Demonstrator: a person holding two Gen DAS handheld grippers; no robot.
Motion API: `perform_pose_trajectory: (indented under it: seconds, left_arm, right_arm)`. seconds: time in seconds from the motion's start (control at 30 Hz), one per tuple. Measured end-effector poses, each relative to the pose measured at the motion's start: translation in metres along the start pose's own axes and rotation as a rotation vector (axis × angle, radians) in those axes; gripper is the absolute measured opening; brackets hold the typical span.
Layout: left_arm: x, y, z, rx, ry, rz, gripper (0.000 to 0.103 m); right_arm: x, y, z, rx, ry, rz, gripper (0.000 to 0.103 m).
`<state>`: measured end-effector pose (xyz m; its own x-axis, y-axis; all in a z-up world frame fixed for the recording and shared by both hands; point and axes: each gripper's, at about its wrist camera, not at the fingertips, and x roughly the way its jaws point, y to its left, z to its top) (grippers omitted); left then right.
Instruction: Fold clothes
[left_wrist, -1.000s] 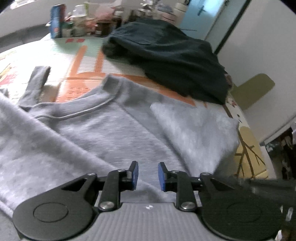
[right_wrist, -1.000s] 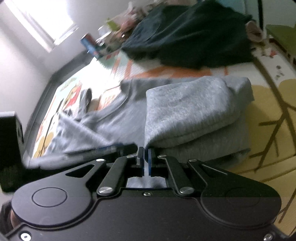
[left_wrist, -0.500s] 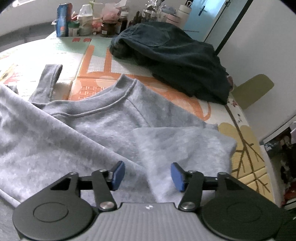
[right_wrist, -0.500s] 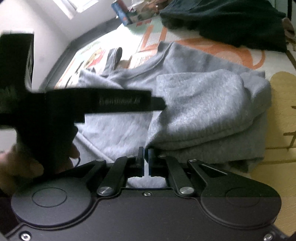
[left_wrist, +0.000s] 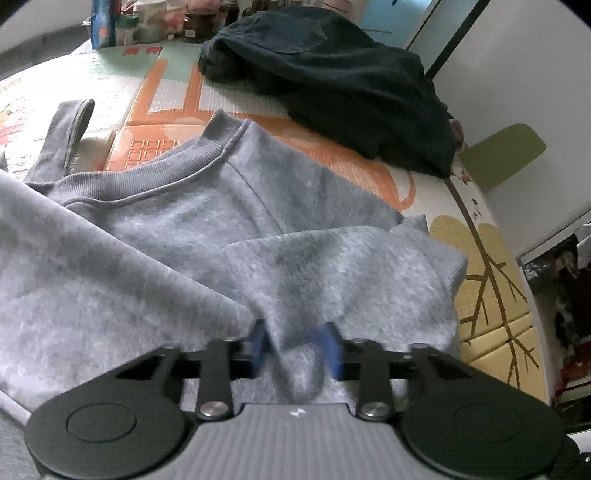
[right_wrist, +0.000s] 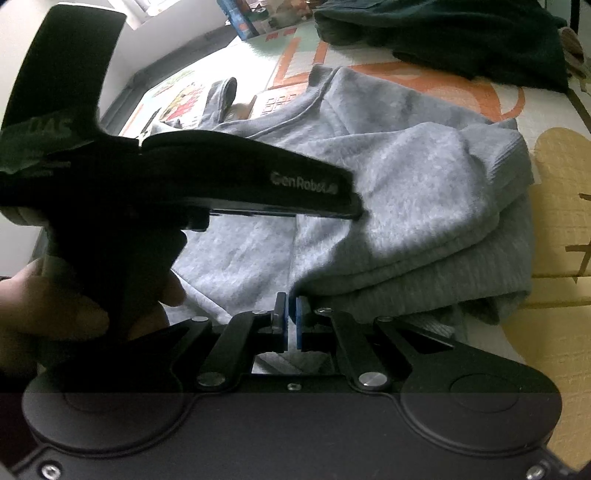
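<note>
Nearest, the right gripper (right_wrist: 290, 320) has its jaws closed almost together on a thin edge of the grey fleece sweatshirt (left_wrist: 192, 229), which lies spread on the patterned foam play mat (left_wrist: 166, 99), its right side folded inward in layers. The left gripper (left_wrist: 295, 345), seen from the right wrist view as a black body held in a person's hand (right_wrist: 55, 295), has jaws that have just been closing; a raised fold of the same sweatshirt stands between the blue pads (left_wrist: 330, 347), which press its sides. Beyond the ribbed collar, a heap of dark green clothing (left_wrist: 332, 74) rests on the mat. Farthest, jars and cartons (left_wrist: 155, 22) line the wall
</note>
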<state>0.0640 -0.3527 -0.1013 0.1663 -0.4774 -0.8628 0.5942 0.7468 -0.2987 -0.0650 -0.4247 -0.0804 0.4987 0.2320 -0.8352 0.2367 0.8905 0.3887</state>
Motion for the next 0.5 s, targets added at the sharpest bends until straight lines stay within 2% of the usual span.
perform_pose_trajectory:
  seconds: [0.03, 0.13, 0.37, 0.5]
  left_arm:
    - [-0.001, 0.001, 0.0, -0.006, -0.002, -0.004, 0.019]
    - [-0.007, 0.006, 0.003, -0.032, -0.011, -0.02, 0.012]
    - [-0.042, 0.015, 0.009, -0.059, -0.066, -0.032, 0.009]
    - [-0.074, 0.022, 0.008, -0.082, -0.131, -0.032, 0.009]
  right_arm:
    - [0.001, 0.0, 0.001, 0.005, 0.0, -0.002, 0.003]
    - [-0.002, -0.001, 0.001, 0.012, -0.005, 0.001, 0.003]
    - [-0.018, 0.011, 0.005, -0.015, -0.049, 0.012, 0.003]
    - [-0.031, 0.028, 0.009, -0.051, -0.086, 0.038, 0.003]
